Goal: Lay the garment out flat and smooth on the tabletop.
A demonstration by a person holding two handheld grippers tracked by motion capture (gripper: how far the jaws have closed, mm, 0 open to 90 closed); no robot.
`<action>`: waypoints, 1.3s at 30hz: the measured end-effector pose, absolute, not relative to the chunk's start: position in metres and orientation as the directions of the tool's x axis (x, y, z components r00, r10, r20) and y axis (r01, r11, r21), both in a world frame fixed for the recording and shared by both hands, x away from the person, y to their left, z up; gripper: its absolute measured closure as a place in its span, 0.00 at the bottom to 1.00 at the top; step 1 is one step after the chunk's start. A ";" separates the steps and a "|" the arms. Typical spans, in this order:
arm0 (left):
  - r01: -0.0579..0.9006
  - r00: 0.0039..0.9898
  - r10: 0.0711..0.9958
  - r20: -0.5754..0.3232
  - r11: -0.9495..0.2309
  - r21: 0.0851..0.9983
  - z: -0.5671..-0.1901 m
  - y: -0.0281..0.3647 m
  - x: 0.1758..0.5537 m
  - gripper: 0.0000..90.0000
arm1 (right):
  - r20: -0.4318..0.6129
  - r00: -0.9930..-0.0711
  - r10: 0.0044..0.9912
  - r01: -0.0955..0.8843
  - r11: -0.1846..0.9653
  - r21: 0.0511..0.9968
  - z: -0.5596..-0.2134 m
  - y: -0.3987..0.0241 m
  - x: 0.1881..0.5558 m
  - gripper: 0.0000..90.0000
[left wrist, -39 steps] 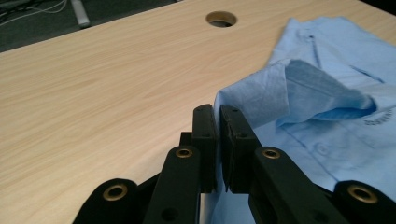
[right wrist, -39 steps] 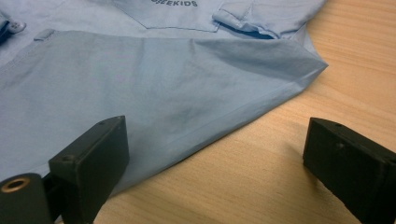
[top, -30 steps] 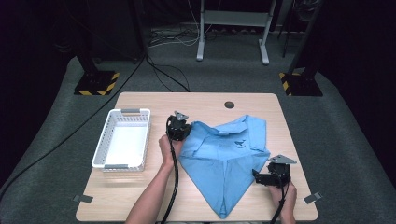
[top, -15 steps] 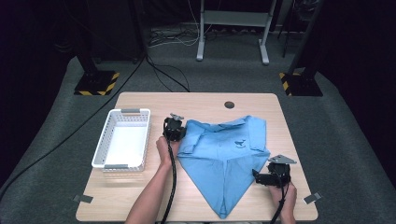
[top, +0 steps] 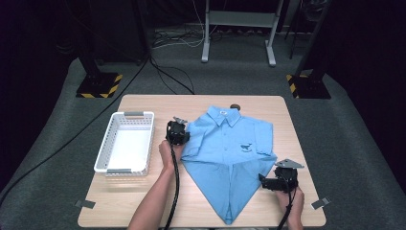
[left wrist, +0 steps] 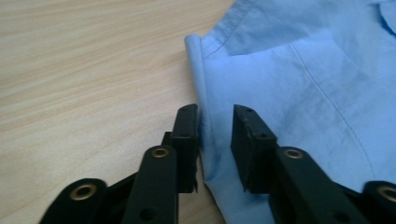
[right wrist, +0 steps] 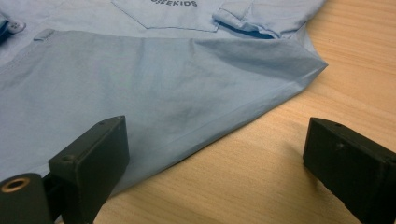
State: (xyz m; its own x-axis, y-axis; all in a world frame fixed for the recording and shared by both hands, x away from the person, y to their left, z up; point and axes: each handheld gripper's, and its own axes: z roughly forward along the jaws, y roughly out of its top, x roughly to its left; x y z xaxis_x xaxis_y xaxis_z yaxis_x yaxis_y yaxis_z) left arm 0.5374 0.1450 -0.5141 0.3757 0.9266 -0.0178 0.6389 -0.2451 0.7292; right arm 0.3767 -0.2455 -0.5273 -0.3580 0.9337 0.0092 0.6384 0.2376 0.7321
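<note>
Since a second ago my left claw (top: 178, 132) has slid a little toward the basket side, along the shirt's left edge, while my right claw (top: 276, 181) has kept its place by the lower right fold. From the left gripper view, the left claw (left wrist: 215, 140) stands partly open, its jaws a narrow gap apart, straddling the folded hem of the blue shirt (left wrist: 299, 93); the cloth sits between them, the left jaw touching the hem, but I cannot tell that it is pinched. From the right gripper view, the right claw (right wrist: 215, 158) is spread wide and grips nothing: one jaw rests over the shirt's (right wrist: 154, 93) folded edge, the other over bare wood, with the fold's corner pointing out between them.

Moving outward, the shirt (top: 230, 148) lies flat in the middle of the surface (top: 143, 103), collar toward the far edge, its lower half folded in to a point at the near edge. Dark lettering shows on the chest pocket. My left hand (top: 167, 154) holds its claw just beside the shirt's sleeve; my right hand (top: 293, 201) sits near the front right corner. A white plastic basket (top: 126, 143) stands to the left, apart from the shirt, near my left hand.
</note>
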 end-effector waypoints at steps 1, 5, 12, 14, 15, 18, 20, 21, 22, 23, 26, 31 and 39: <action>0.637 0.375 0.927 -0.015 -0.246 0.731 -0.513 0.145 0.537 0.72 | 0.009 -0.358 0.934 0.638 0.238 0.732 -0.527 -0.246 0.377 0.07; 0.642 0.376 0.927 -0.014 -0.250 0.725 -0.506 0.143 0.532 0.46 | 0.009 -0.358 0.933 0.638 0.238 0.732 -0.527 -0.246 0.377 0.07; 0.632 0.437 0.896 -0.076 -0.246 0.735 -0.491 0.141 0.513 0.16 | 0.009 -0.365 0.931 0.638 0.243 0.731 -0.527 -0.245 0.377 0.06; 0.628 0.456 0.886 -0.085 -0.252 0.736 -0.490 0.139 0.506 0.12 | 0.009 -0.367 0.930 0.640 0.245 0.729 -0.527 -0.245 0.377 0.05; 0.623 0.469 0.878 -0.094 -0.254 0.740 -0.489 0.138 0.501 0.10 | 0.007 -0.367 0.930 0.640 0.247 0.728 -0.527 -0.245 0.377 0.04; 0.618 0.506 0.856 -0.107 -0.273 0.737 -0.491 0.134 0.484 0.06 | 0.002 -0.374 0.928 0.640 0.256 0.725 -0.527 -0.244 0.378 0.02; 0.609 0.533 0.837 -0.121 -0.281 0.742 -0.492 0.131 0.470 0.03 | 0.003 -0.378 0.926 0.642 0.259 0.722 -0.527 -0.244 0.378 0.01; 0.605 0.549 0.826 -0.129 -0.286 0.743 -0.493 0.130 0.463 0.02 | 0.006 -0.376 0.927 0.643 0.256 0.722 -0.527 -0.244 0.378 0.01; 0.601 0.561 0.816 -0.136 -0.289 0.746 -0.493 0.128 0.455 0.01 | 0.010 -0.371 0.928 0.645 0.251 0.722 -0.526 -0.245 0.379 0.00; 0.594 0.574 0.807 -0.143 -0.290 0.750 -0.494 0.125 0.449 0.01 | 0.017 -0.369 0.929 0.644 0.242 0.726 -0.525 -0.245 0.379 0.00; 0.581 0.596 0.790 -0.143 -0.300 0.757 -0.497 0.116 0.432 0.01 | 0.031 -0.375 0.926 0.626 0.228 0.746 -0.518 -0.240 0.380 0.00; 0.590 0.613 0.777 -0.145 -0.328 0.737 -0.508 0.097 0.415 0.01 | 0.007 -0.408 0.913 0.604 0.264 0.752 -0.505 -0.221 0.394 0.00; 0.590 0.620 0.777 -0.110 -0.370 0.717 -0.524 0.086 0.404 0.00 | 0.001 -0.460 0.888 0.642 0.331 0.691 -0.522 -0.205 0.415 0.00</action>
